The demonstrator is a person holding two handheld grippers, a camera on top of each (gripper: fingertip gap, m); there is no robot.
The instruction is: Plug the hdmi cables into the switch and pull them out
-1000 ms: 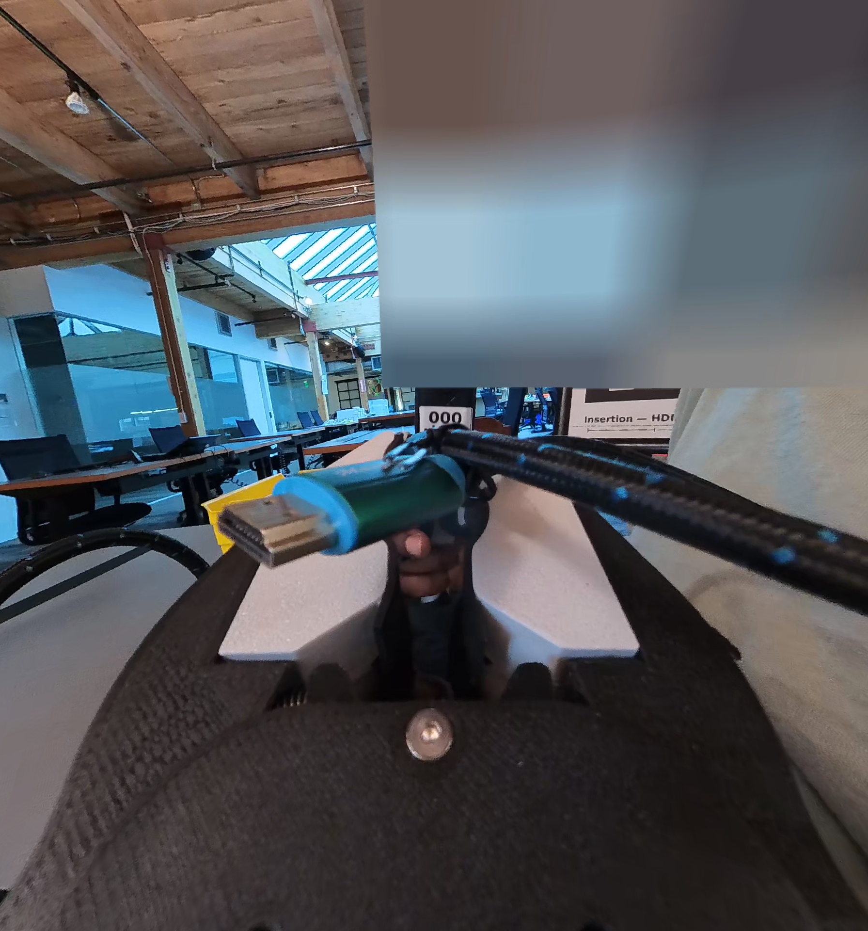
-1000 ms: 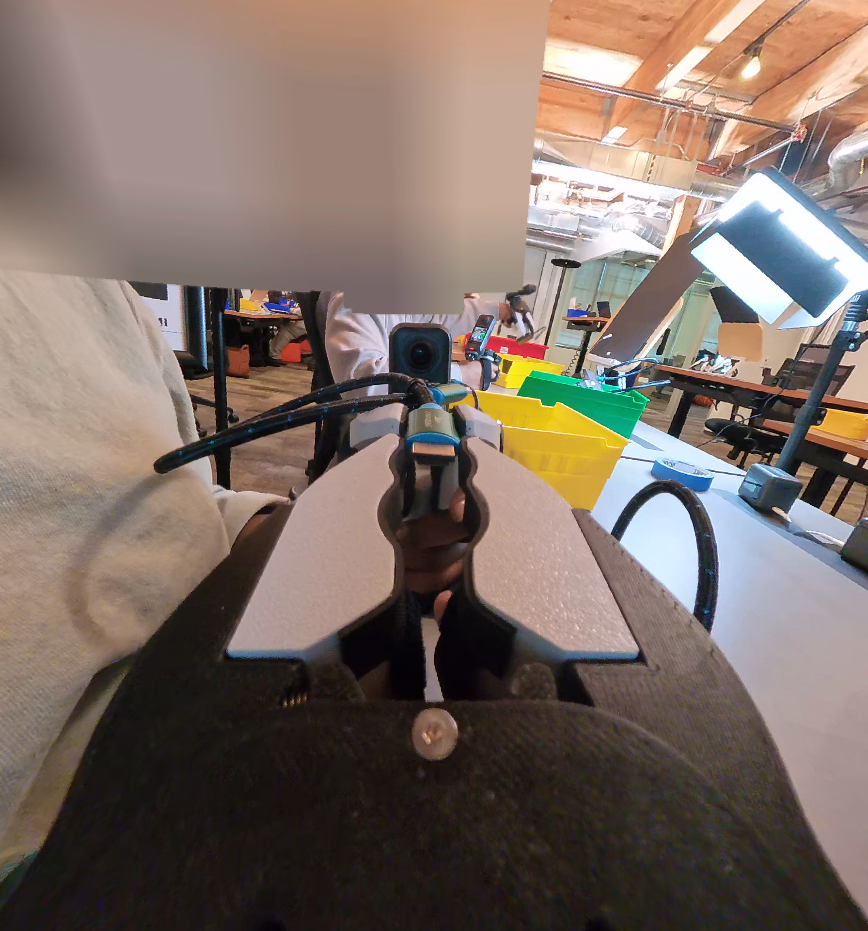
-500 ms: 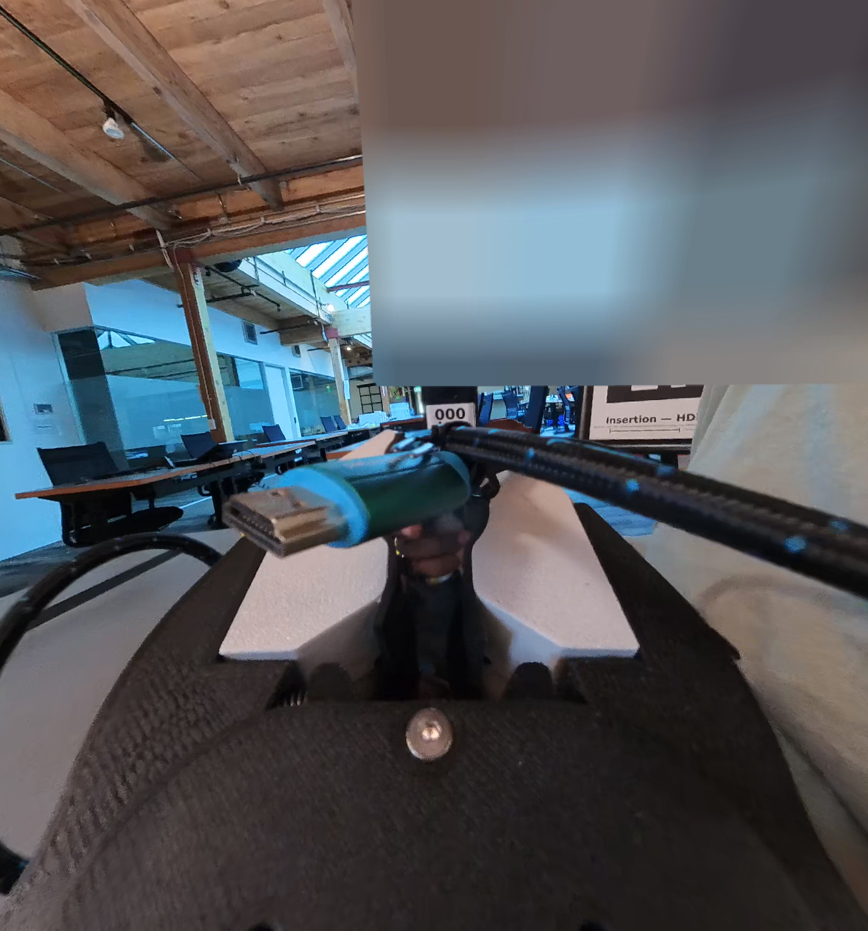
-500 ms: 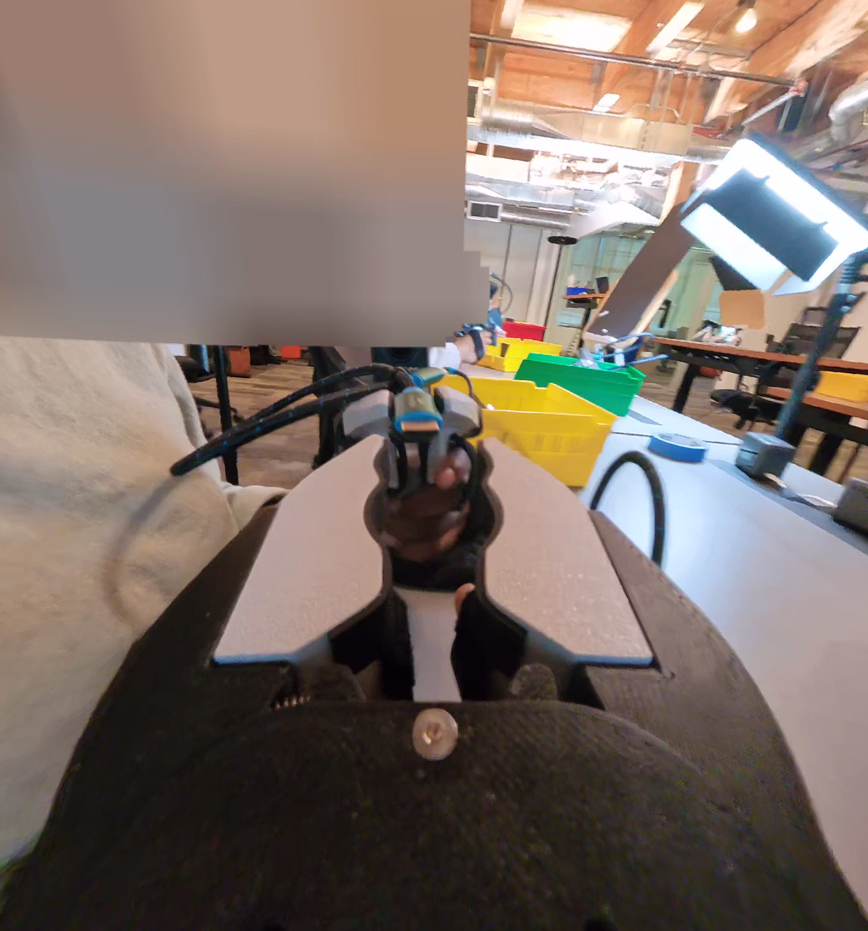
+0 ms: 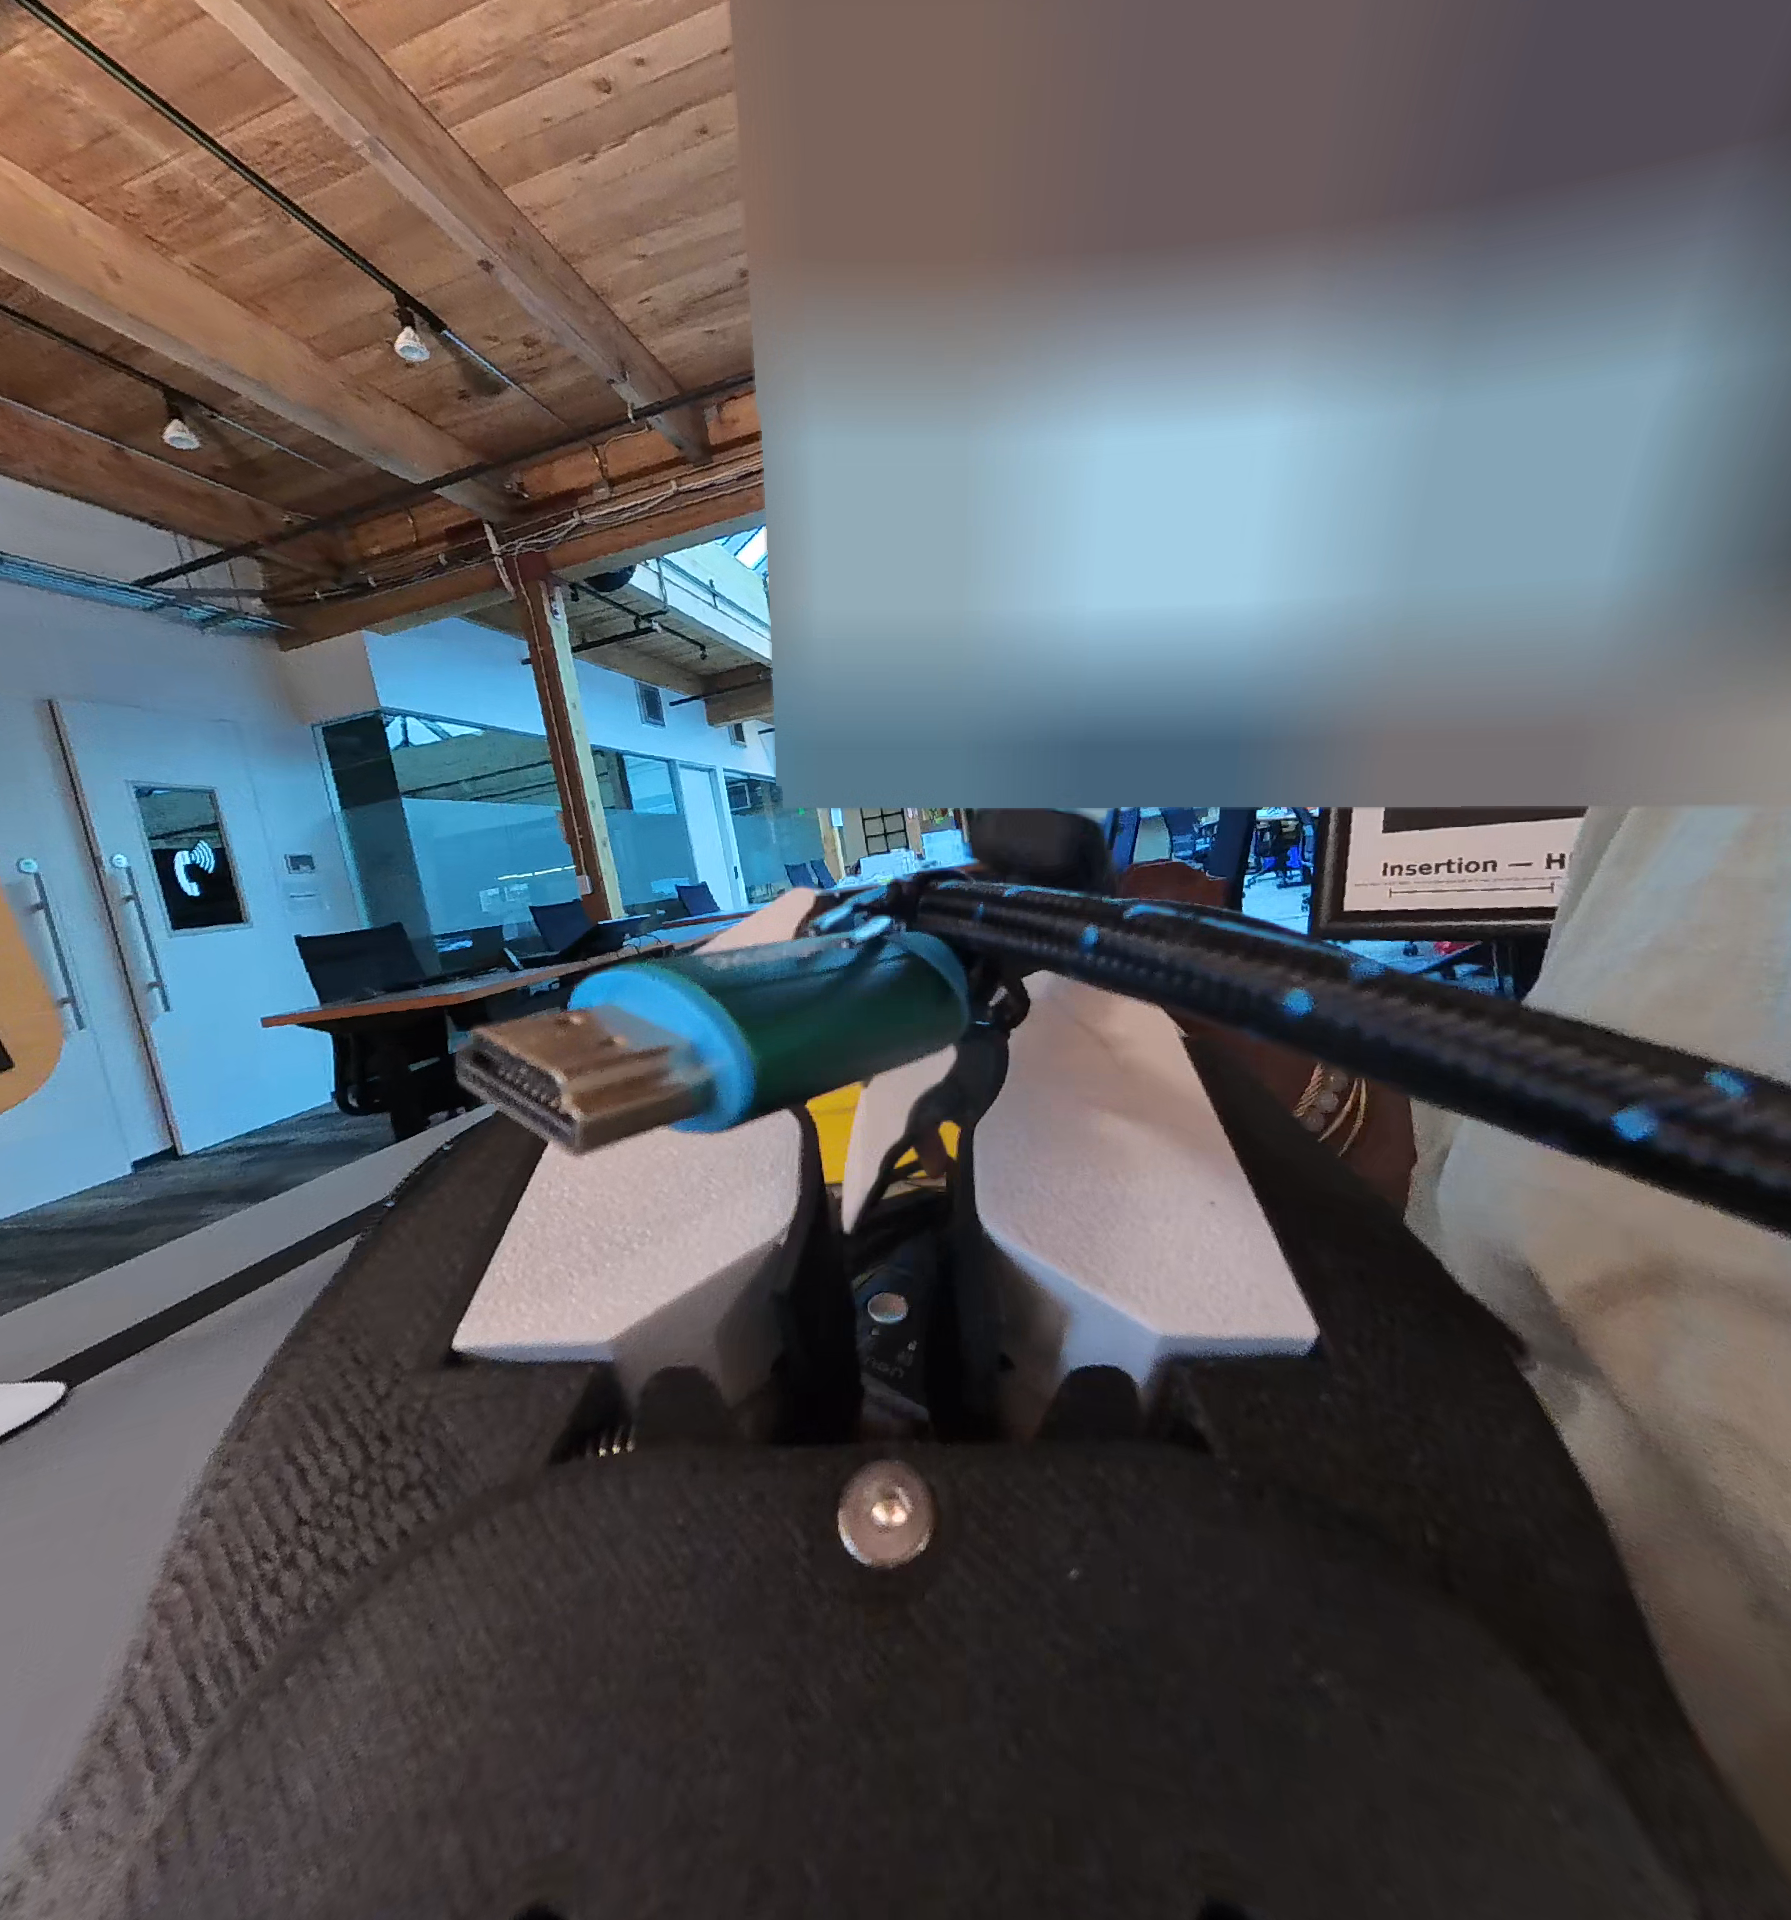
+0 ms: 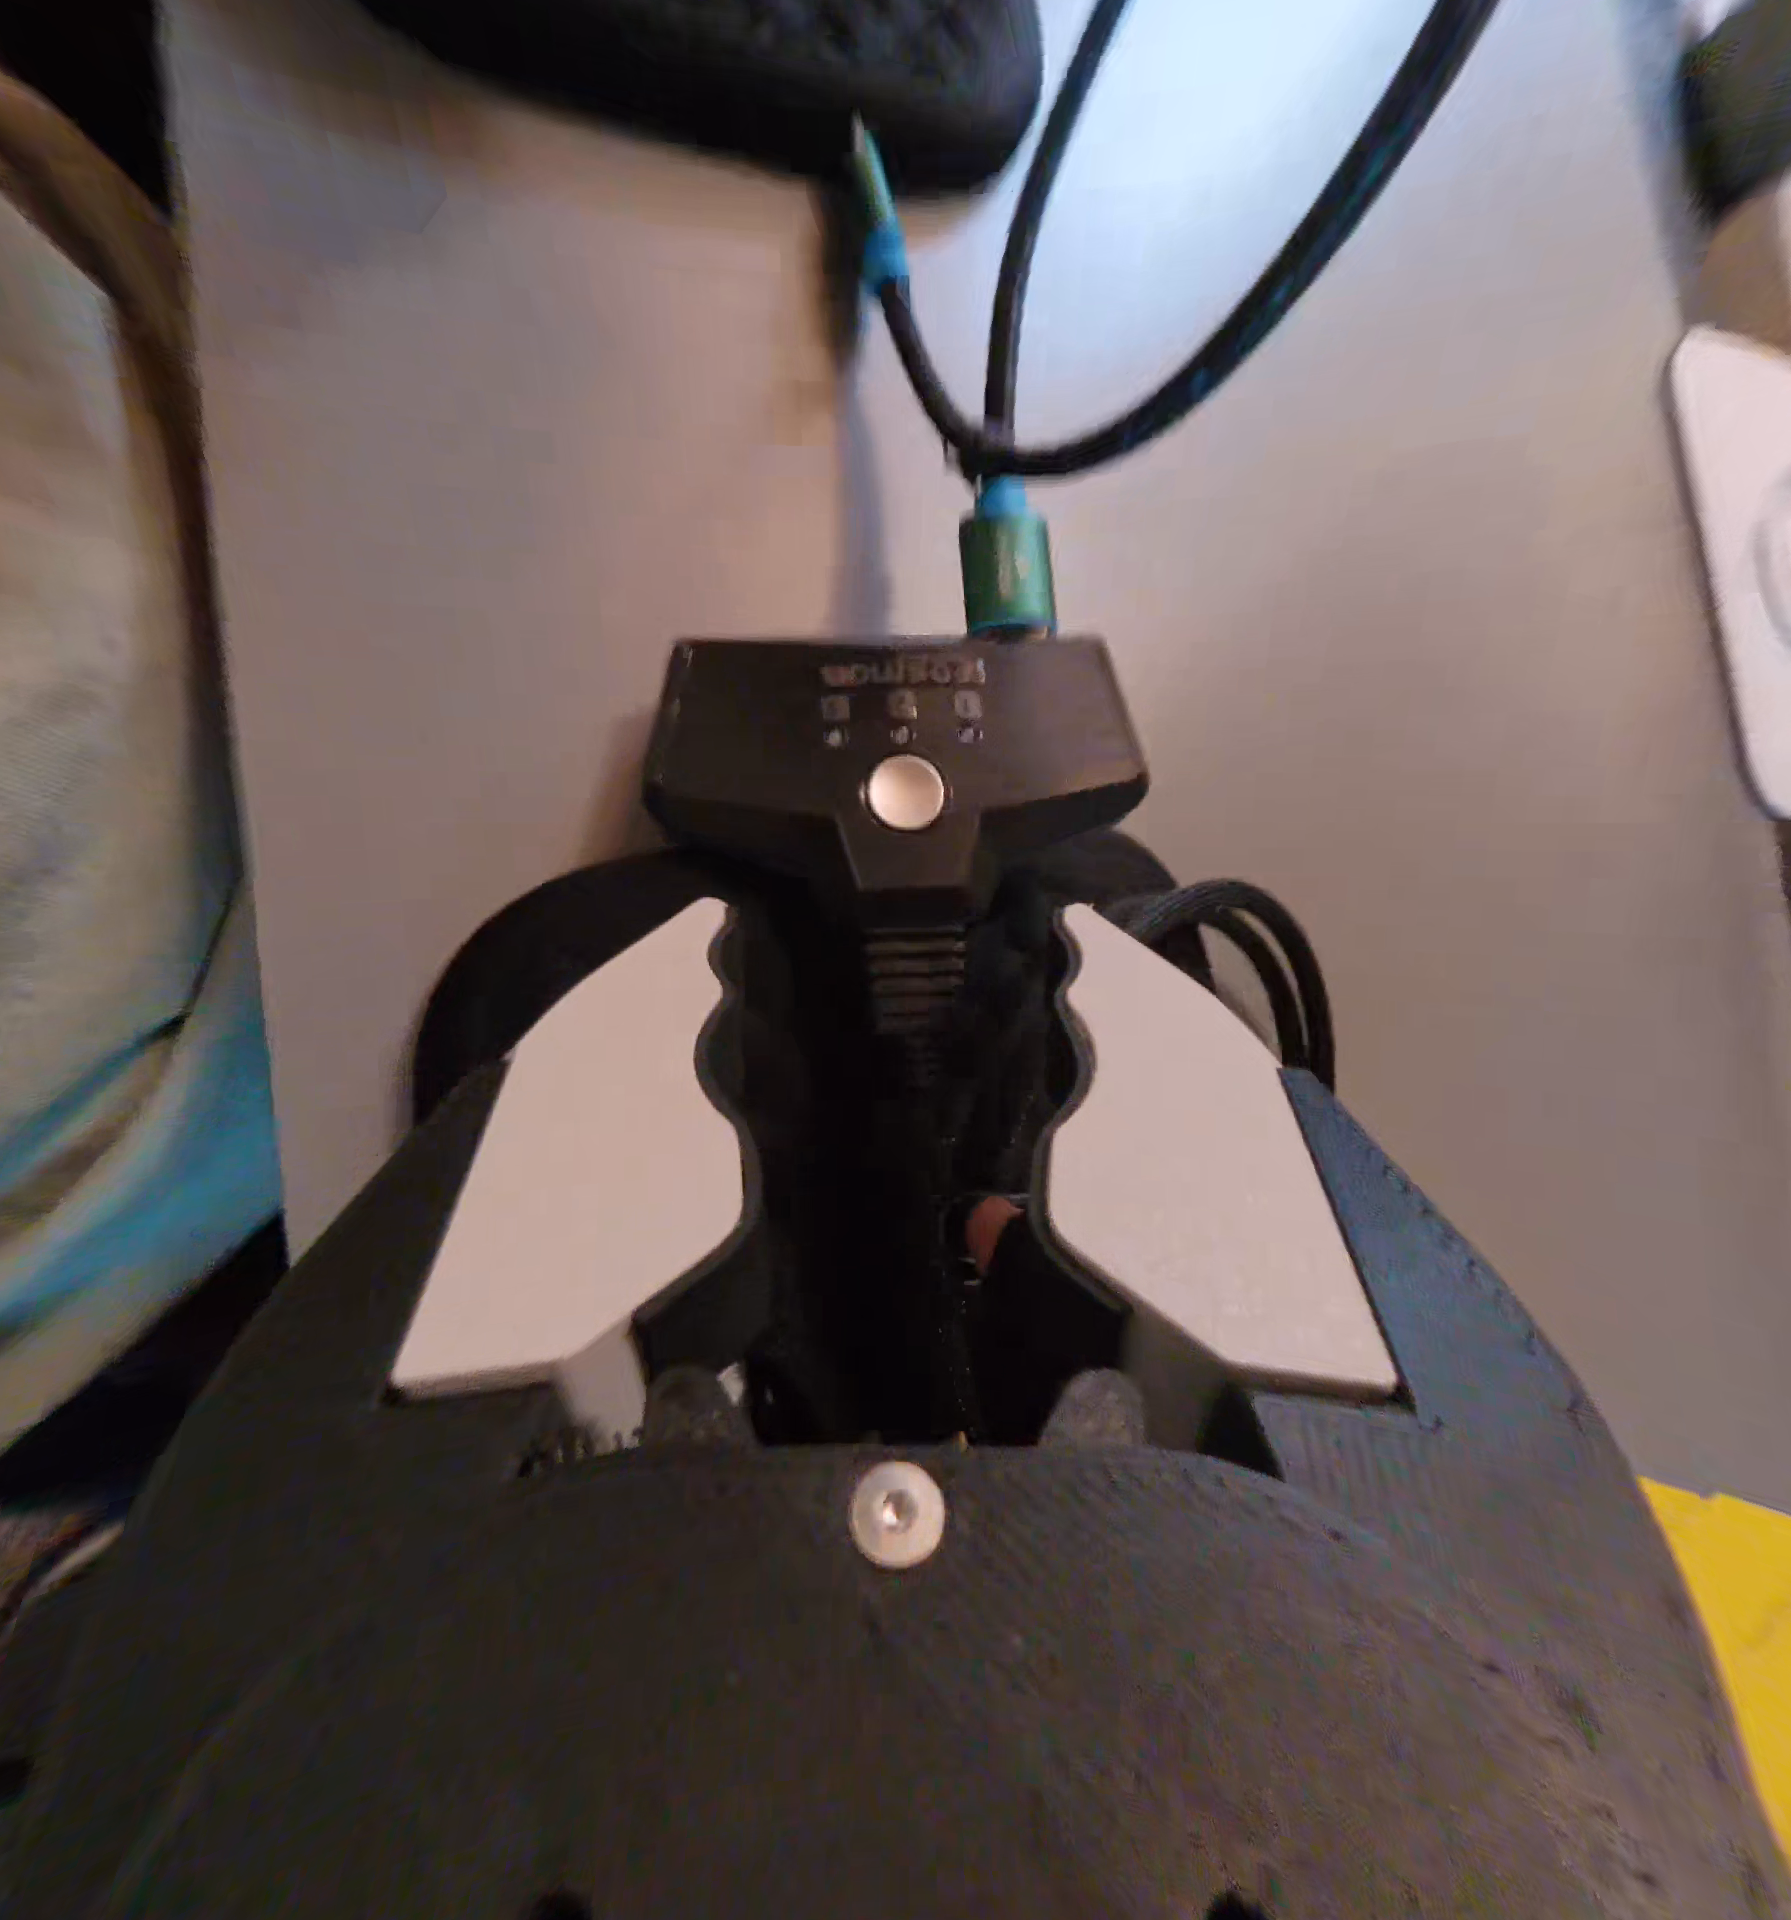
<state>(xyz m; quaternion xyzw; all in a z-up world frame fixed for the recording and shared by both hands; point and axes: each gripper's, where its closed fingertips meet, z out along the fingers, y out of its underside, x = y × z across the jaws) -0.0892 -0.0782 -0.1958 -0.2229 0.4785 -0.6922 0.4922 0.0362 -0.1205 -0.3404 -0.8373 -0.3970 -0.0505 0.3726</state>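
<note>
The left gripper (image 5: 896,997), jaws pinching a plug (image 5: 745,1029) lying crosswise with its tip pointing left, holds it away from the switch (image 6: 896,748), which sits just ahead of the right gripper (image 6: 891,997), whose spread jaws seem to straddle its tail.

Grey matte tabletop (image 6: 517,499) is seen in both views. A white flat tray with rounded corners (image 6: 1732,582) is found at 3 o'clock in the right wrist view; a yellow plastic bin corner (image 6: 1764,1642) at 5 o'clock. In the left wrist view, a wooden plank ceiling (image 5: 278,208) is noted at 11 o'clock, a white door (image 5: 143,935) at 9 o'clock, and a cream fabric sleeve (image 5: 1701,1351) at 3 o'clock.
</note>
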